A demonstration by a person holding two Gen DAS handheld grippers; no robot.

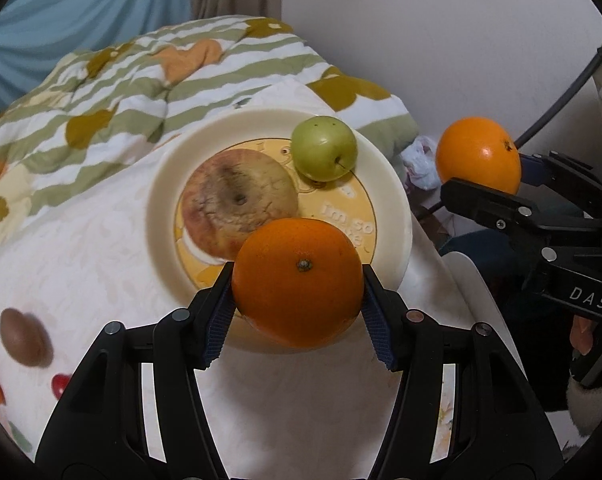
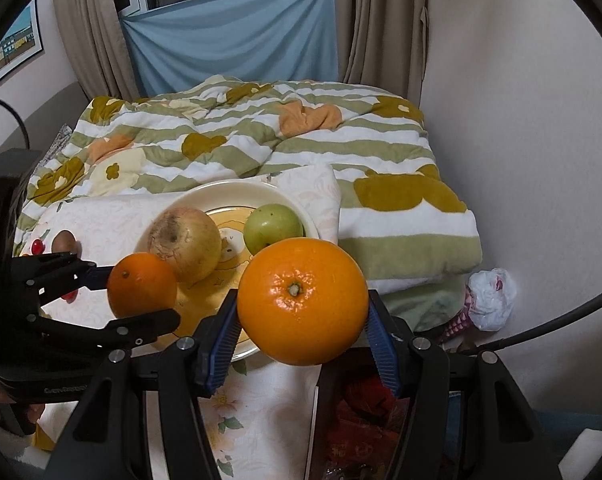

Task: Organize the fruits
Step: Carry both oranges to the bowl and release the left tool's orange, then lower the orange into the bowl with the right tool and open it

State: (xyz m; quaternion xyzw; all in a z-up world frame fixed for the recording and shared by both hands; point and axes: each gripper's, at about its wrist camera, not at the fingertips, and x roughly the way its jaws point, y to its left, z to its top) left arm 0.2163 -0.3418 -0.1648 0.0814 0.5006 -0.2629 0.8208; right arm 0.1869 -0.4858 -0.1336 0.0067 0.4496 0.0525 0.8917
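While the left wrist view looks down on the bed, the left gripper pinches a darker orange between its blue pads, stem end facing the camera, held over the 6 o'clock rim of the cream plate. On the plate sit a blotchy brown-yellow apple at centre and a green apple at 1 o'clock, just beside each other. At 3 o'clock the right gripper clamps a brighter orange, off the plate. A kiwi lies on the white cloth at 8 o'clock, well apart from the plate.

Right wrist view: right gripper pinches the brighter orange at centre, in front of the plate's 5 o'clock edge. Left gripper at 9 o'clock grips the darker orange, over the plate's near rim. Blotchy apple and green apple on the plate behind. Striped quilt at 12 o'clock
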